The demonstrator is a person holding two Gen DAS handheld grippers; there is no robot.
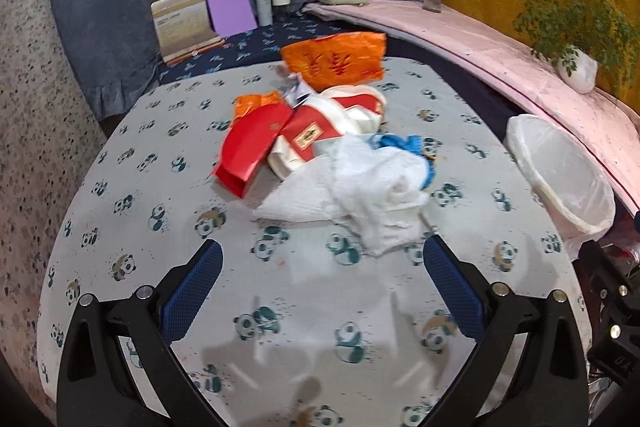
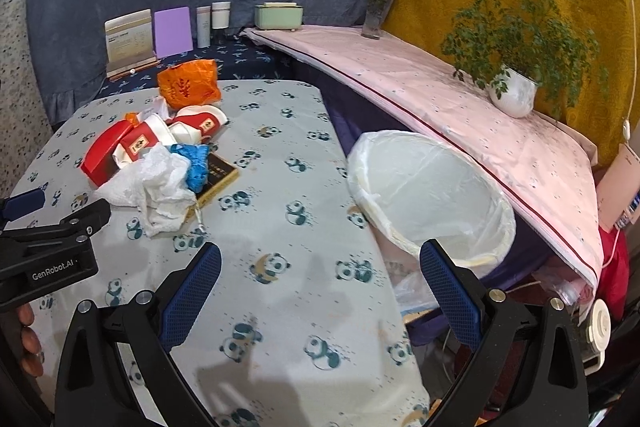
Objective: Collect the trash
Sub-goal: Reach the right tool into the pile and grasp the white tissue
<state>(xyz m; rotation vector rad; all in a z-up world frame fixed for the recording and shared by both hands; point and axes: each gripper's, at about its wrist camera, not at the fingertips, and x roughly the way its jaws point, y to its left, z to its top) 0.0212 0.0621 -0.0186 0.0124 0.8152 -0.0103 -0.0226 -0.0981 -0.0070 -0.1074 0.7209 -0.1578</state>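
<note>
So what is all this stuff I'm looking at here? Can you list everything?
crumpled tissue: one heap, white, front of the pile
blue wrapper: one, blue, beside the tissue
dark box: one, black with gold edge, under the wrapper
red boxes: several, red and white, middle of the pile
orange bag: one, orange, far end of the pile
table: one, panda-print cloth
bin: one, white liner, right of the table
potted plant: one, green, on the pink ledge
flower vase: one, pink blooms, on the ledge
green box: one, at the back
left gripper: blue pads, open
right gripper: blue pads, open
</note>
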